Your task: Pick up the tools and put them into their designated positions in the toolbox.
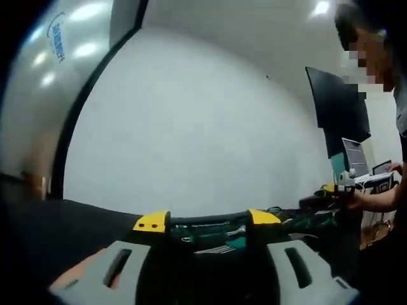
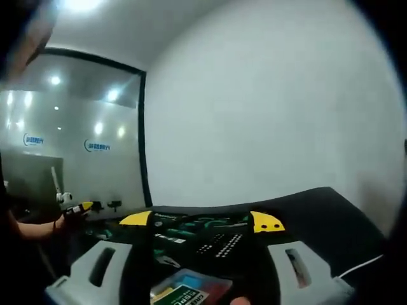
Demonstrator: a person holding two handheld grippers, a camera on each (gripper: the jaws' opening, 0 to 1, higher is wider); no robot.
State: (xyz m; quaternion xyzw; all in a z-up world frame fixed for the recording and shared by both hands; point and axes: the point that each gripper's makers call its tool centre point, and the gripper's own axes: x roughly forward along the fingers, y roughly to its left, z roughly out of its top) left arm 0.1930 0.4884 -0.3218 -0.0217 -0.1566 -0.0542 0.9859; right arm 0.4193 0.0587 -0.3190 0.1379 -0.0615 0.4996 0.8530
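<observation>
A smooth white wall (image 1: pixel 191 127) with a matte finish curves across the left gripper view; beside it stands a glossy glass partition (image 1: pixel 44 82) in a black frame, with ceiling lights reflected in it and small blue lettering. The same wall (image 2: pixel 267 108) and partition (image 2: pixel 76 146) appear in the right gripper view.

Below lies the desk (image 1: pixel 70 222), dark and matte, which also shows in the right gripper view (image 2: pixel 331 216). On it sits the toolbox (image 1: pixel 210 232), a low black plastic case with two yellow latches and green moulded inserts; it lies just beyond the jaw tips, and whether it touches them cannot be told. In the right gripper view the toolbox (image 2: pixel 203 238) shows rows of small bits in a dark tray.

At the right edge of the left gripper view a person leans in, one hand (image 1: pixel 356 197) near a cluttered area under a flat black monitor (image 1: pixel 337 108).

The left tool (image 1: pixel 208 273) has pale grey, slotted plastic jaws spread wide apart, released, with nothing between them. The right tool (image 2: pixel 202 279) has the same grey slotted jaws, also wide apart; between them at the bottom lies a flat packet (image 2: pixel 187 289) with a green and red label, but contact cannot be judged. A thin white cable (image 2: pixel 362 264) runs over the desk at the right.
</observation>
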